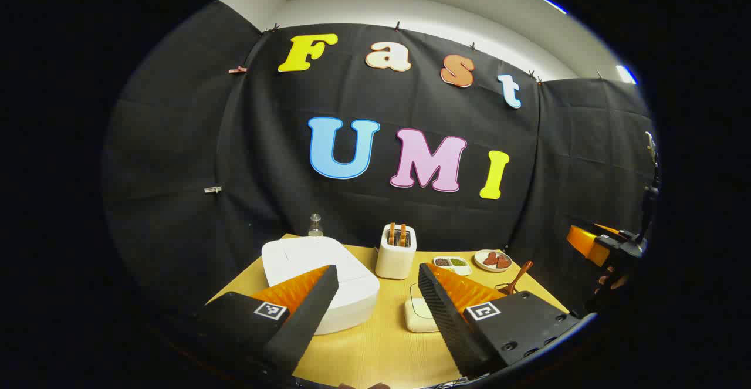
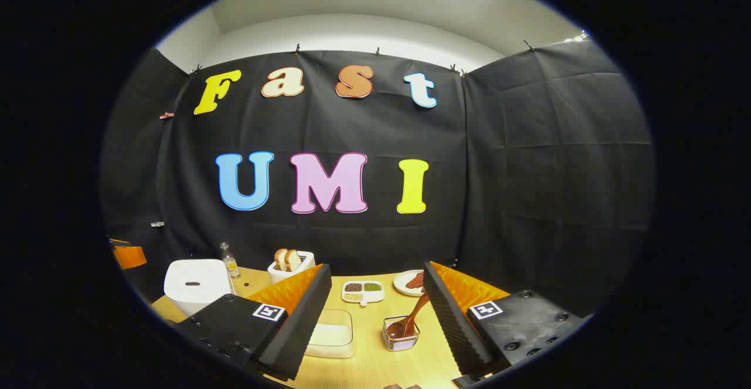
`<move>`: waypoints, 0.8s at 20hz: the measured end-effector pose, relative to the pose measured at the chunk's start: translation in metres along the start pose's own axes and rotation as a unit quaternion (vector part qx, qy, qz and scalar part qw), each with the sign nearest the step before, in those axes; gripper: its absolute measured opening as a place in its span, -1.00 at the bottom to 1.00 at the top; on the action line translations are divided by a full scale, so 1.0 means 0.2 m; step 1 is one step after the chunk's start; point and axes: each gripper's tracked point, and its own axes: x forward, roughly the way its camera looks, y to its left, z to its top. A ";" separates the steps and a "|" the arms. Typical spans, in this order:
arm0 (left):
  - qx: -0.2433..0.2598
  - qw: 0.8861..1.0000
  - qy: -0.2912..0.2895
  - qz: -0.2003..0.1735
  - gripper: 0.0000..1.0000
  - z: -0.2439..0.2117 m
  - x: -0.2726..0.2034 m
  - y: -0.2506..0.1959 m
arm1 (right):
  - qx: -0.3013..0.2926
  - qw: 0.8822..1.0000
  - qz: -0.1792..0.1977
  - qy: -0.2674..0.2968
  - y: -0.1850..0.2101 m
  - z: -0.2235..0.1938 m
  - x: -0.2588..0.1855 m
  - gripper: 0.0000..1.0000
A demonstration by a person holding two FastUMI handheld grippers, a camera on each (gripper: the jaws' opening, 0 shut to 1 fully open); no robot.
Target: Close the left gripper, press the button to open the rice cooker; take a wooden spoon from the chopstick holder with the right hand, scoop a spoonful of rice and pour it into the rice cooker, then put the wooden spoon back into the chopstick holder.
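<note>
left hand-held gripper [image 1: 375,295] jaws wide apart, nothing held, hovering over surface [image 1: 375,348] just in front of rice cooker [image 1: 320,280], lid down. right hand-held gripper [image 2: 372,313] also spread wide, empty. wooden spoon [image 2: 410,318] leaning in chopstick holder [image 2: 401,333], well right of rice cooker; rice container [image 2: 331,335] between the two. toaster [image 1: 396,251] just behind cooker's right side.

One rice cooker [image 2: 195,284], one toaster [image 1: 396,252], one wooden spoon [image 2: 409,320], one bottle [image 2: 229,260], two dishes.
</note>
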 end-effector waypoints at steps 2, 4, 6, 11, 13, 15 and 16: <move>-0.001 1.000 0.002 0.005 0.91 -0.01 -0.01 0.02 | 0.000 1.000 0.002 0.002 0.01 -0.01 -0.01 0.96; 0.000 1.000 0.005 0.010 0.91 -0.02 -0.02 0.04 | 0.006 1.000 0.005 0.005 0.02 -0.01 -0.01 0.95; -0.001 1.000 0.005 0.013 0.91 -0.03 -0.03 0.06 | 0.007 1.000 0.006 0.006 0.04 -0.02 -0.02 0.96; -0.011 1.000 0.006 0.020 0.91 -0.06 -0.04 0.10 | -0.002 1.000 0.019 0.008 0.09 -0.03 -0.03 0.95; -0.009 1.000 0.008 0.023 0.91 -0.07 -0.04 0.12 | -0.002 1.000 0.021 0.008 0.10 -0.03 -0.03 0.96; -0.006 1.000 0.009 0.027 0.91 -0.07 -0.04 0.14 | 0.000 1.000 0.022 0.011 0.12 -0.04 -0.02 0.95; -0.007 1.000 0.009 0.027 0.91 -0.07 -0.04 0.15 | 0.001 1.000 0.024 0.013 0.13 -0.05 -0.01 0.96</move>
